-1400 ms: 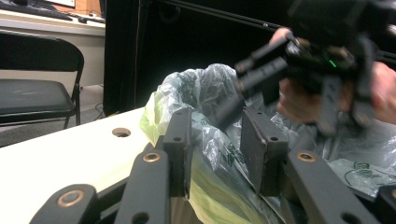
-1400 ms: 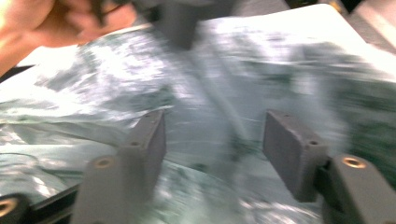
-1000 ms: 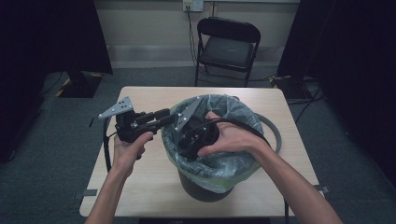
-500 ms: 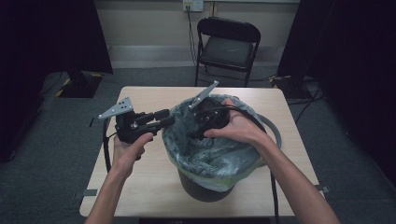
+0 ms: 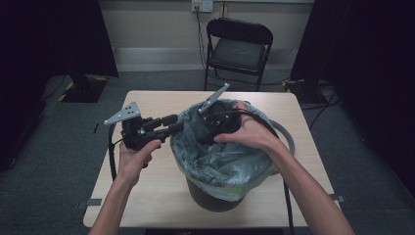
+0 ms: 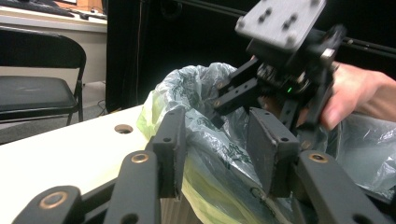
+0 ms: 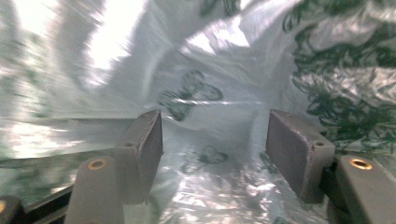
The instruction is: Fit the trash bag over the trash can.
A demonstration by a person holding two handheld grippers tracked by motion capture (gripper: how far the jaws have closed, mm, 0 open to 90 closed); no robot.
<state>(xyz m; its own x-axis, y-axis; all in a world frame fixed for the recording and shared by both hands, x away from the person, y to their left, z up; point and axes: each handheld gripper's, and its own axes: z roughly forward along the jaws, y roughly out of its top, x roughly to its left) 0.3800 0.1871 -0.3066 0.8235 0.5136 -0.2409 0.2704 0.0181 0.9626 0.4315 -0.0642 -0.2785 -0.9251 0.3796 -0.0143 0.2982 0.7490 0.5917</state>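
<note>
Held right gripper (image 5: 205, 138) inside bin liner (image 5: 220, 161) on table (image 5: 147, 196), jaws wide, gripping nothing. Left gripper (image 5: 177, 124) at liner's rim, jaws parted, nothing clamped. Liner draped over bin; fitting seemingly unfinished.

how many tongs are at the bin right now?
2. The left tongs sit at the near-left rim of the bag-lined bin, jaws open around the liner edge. The right tongs reach into the bag, jaws open.

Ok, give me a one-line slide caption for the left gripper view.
Left gripper, jaws open, at the bin liner rim; right gripper reaches into the bag.
</note>
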